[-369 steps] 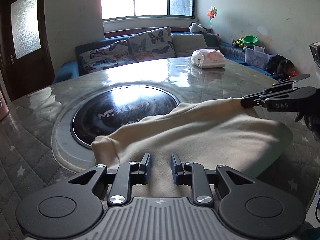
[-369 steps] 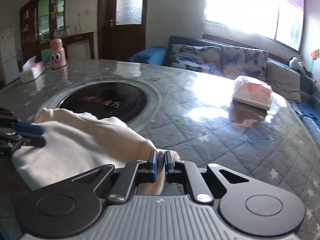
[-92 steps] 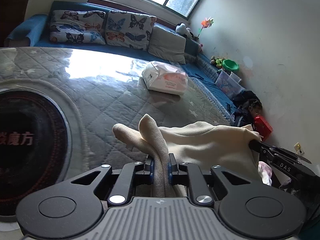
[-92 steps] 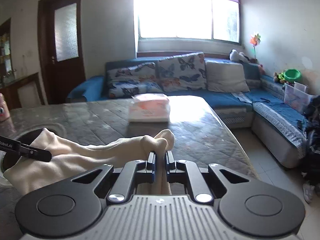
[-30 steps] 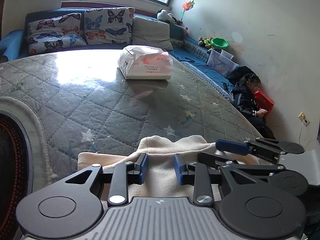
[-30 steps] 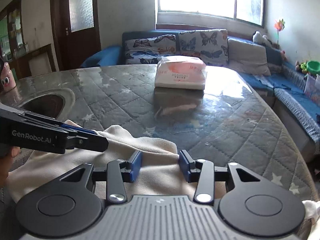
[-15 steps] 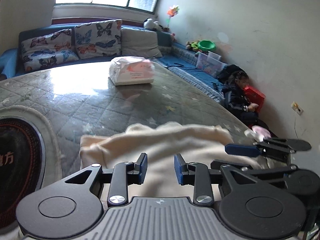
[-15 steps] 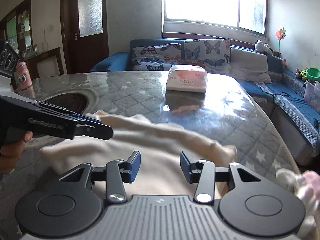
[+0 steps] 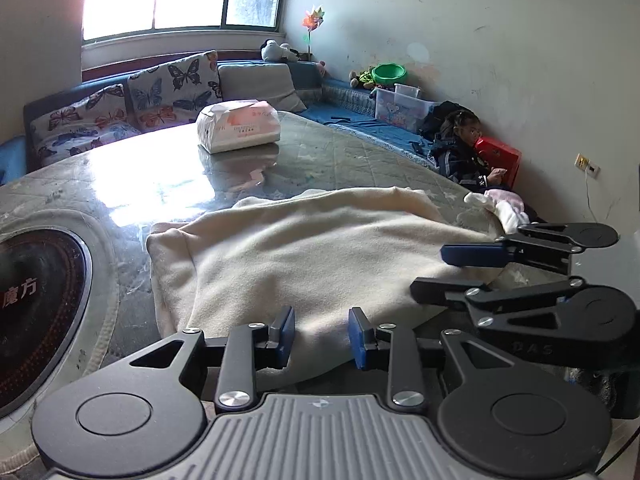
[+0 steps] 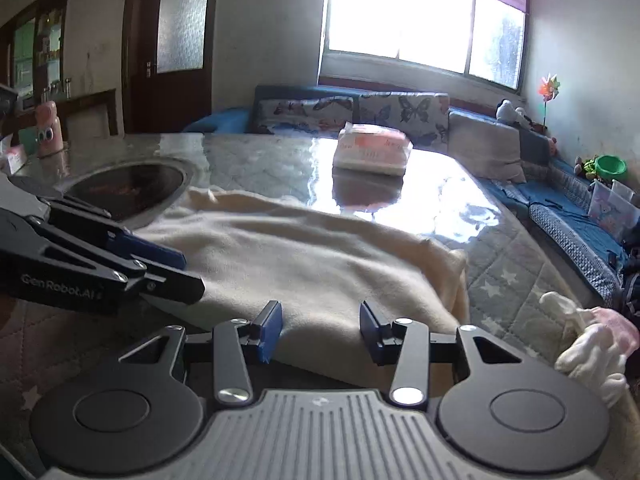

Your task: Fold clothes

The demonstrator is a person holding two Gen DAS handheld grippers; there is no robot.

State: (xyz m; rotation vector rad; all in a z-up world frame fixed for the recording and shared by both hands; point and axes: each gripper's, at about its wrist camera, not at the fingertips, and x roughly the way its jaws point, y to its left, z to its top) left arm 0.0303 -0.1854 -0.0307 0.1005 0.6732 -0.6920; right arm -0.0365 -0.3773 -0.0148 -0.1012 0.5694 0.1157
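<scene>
A cream fleece garment [image 9: 312,256] lies folded flat on the round table [image 9: 168,176], also seen as the cream garment [image 10: 304,256] in the right wrist view. My left gripper [image 9: 321,336] hovers open at its near edge, with nothing between its fingers. My right gripper [image 10: 319,334] is open too, just behind the garment's near edge. The right gripper [image 9: 436,272] shows from the side at the garment's right edge, and the left gripper [image 10: 188,268] reaches in from the left.
A pack of tissues [image 9: 238,126] sits further back on the table. A black inset hotplate [image 9: 36,300] lies to the left. A pile of pale clothes [image 10: 592,344] hangs at the table's right edge. A sofa [image 10: 400,116] runs behind, and a child [image 9: 466,148] sits by the wall.
Both grippers let go of the garment, opened and drew back toward the near edge. The garment now lies flat and spread on the table.
</scene>
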